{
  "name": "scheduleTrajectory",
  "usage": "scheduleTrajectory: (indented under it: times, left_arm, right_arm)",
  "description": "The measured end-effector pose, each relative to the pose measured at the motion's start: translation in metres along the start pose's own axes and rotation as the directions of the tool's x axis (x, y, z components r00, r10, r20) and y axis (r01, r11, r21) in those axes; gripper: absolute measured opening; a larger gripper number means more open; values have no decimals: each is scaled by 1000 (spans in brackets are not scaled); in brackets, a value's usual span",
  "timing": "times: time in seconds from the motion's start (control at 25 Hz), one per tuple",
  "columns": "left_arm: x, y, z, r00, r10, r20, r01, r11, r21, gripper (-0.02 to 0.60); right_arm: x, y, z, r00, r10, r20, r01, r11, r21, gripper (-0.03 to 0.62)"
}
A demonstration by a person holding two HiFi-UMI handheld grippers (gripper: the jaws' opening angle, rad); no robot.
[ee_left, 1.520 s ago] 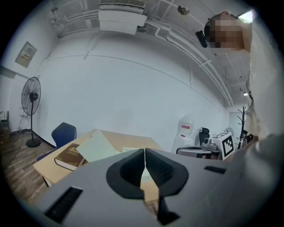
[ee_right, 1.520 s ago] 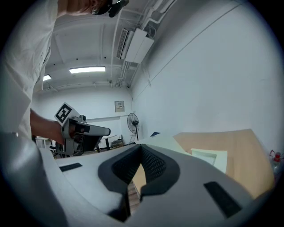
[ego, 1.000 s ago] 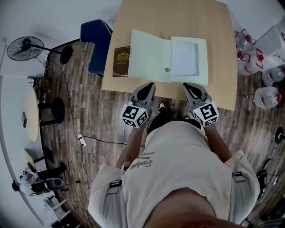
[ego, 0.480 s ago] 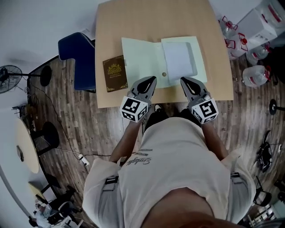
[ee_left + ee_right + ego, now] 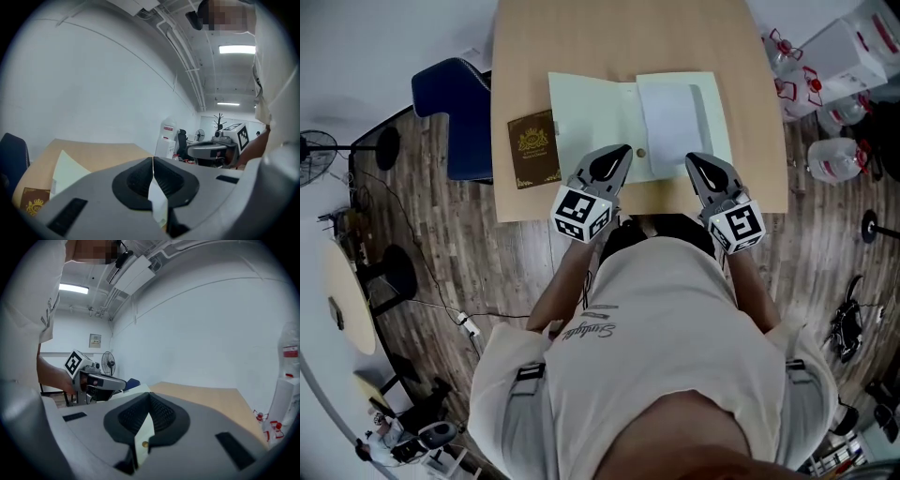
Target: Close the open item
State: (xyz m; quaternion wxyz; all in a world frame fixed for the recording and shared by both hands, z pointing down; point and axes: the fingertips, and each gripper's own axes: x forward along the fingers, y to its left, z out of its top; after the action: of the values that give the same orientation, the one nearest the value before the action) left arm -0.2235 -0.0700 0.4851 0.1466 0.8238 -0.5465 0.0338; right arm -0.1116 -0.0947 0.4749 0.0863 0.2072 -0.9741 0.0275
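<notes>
**Folder lies open, both claws pinched shut above its near edge**

At the far left a blue chair (image 5: 450,117) stands against the side of the wooden table (image 5: 628,37). On the tabletop a brown book (image 5: 532,148) with a gold crest lies just beside the pale green folder (image 5: 591,117), which is spread flat, with a white sheet (image 5: 668,117) in its right half and a small round snap (image 5: 641,153) near the fold.

The left gripper (image 5: 622,152) points at the folder's near edge by the fold. Its jaws meet at the tip and hold nothing. The right gripper (image 5: 695,160) sits near the right half's front edge, also pinched closed and empty. Large water bottles (image 5: 834,155) stand on the floor to the right.
</notes>
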Motion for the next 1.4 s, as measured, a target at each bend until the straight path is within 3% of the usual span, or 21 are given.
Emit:
scheduleTrajectory:
  times: [0.48,0.76,1.12,1.4]
  left_arm:
    - [19,20,13,976,218,-19,-218,975,44,15]
    - [8,35,15,949,315,-23,-314,949,35,15]
    - [-30,83,18,914,405,-26,-404,914,24,15]
    - [-72,136,-8,885,464,-41,-465,881,-87,15]
  right_arm:
    - [15,-44,-7,983,180,44,-178,983,-35,-5]
    - [15,-62,-33,982,191,3,-191,981,39,-5]
    - [33,-59,-11,986,166,12,-167,986,27,-5]
    - [40,-40,-17,982,183,-38,-185,982,-41,-5]
